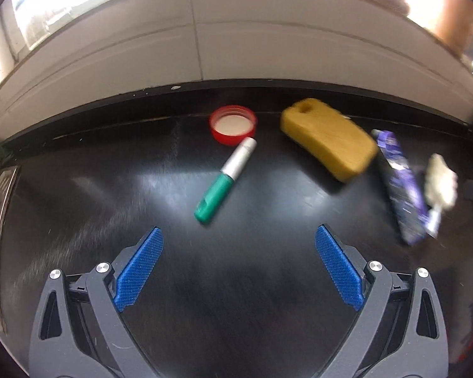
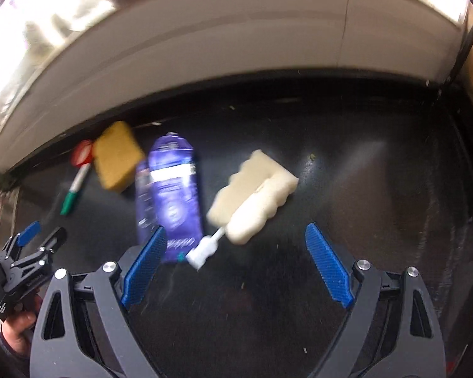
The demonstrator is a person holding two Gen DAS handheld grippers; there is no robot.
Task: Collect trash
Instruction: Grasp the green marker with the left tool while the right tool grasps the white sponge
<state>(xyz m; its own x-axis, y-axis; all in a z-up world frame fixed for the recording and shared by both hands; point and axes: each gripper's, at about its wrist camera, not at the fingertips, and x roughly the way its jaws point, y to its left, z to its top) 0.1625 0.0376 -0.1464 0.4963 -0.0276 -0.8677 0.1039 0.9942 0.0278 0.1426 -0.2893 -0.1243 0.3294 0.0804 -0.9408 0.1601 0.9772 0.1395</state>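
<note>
Trash lies scattered over the black tabletop [image 1: 78, 208], and nothing has been picked up yet. Nearest the right gripper [image 2: 235, 261], whose jaws stand wide and empty, is the white sponge brush [image 2: 252, 193], its stub handle pointing back between the blue pads; the purple wrapper [image 2: 173, 189] lies just beside it, partly under the left pad. The left gripper [image 1: 239, 264] hangs equally spread with nothing in it, the green marker [image 1: 225, 179] ahead of it. Farther off sit the yellow sponge [image 1: 328, 138] and the red cap [image 1: 233, 124], the marker's silver end touching the cap (the frames are blurred, so edges are uncertain). To grab cleanly, I'd judge each gripper should steady first, then straddle its item across the narrow width and come straight down before squeezing, keeping clear of neighbours.
</note>
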